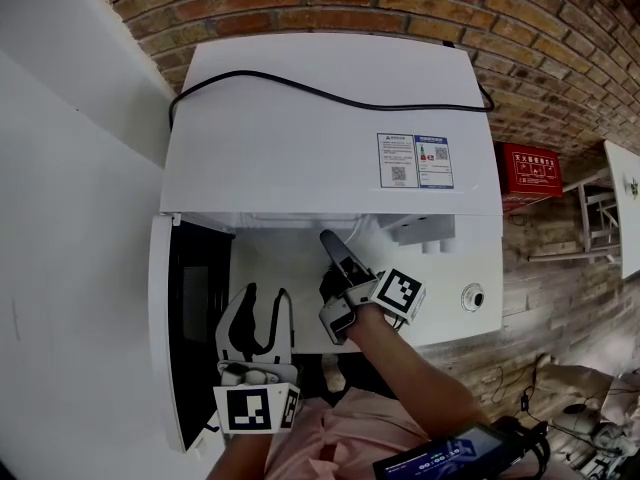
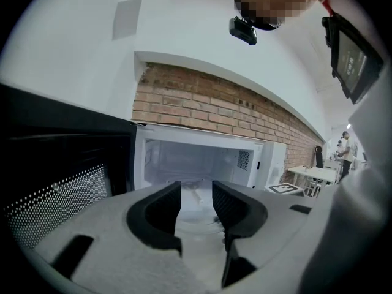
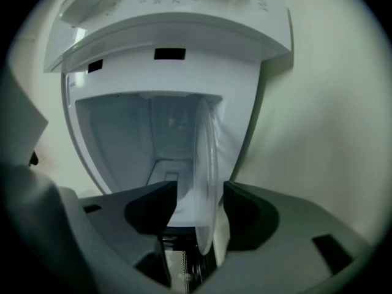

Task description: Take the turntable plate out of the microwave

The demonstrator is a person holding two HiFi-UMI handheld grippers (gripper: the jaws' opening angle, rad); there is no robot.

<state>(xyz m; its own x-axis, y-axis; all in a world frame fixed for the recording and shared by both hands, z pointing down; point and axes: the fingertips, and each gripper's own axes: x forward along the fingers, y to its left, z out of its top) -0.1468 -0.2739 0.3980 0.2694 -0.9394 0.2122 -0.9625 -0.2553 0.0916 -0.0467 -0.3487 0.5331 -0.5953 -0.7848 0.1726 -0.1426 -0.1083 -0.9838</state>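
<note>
The white microwave stands with its door swung open to the left. The clear glass turntable plate appears edge-on in the right gripper view, its rim standing between the jaws at the cavity mouth. My right gripper reaches into the opening; its jaws stand wide, with a gap visible on the left side of the rim. My left gripper hangs in front of the door, open and empty, pointing at the lit cavity.
A black cable lies across the microwave's top. A brick wall is behind it. A red box and a white table stand to the right, over a wood floor. The microwave's control panel sits right of the opening.
</note>
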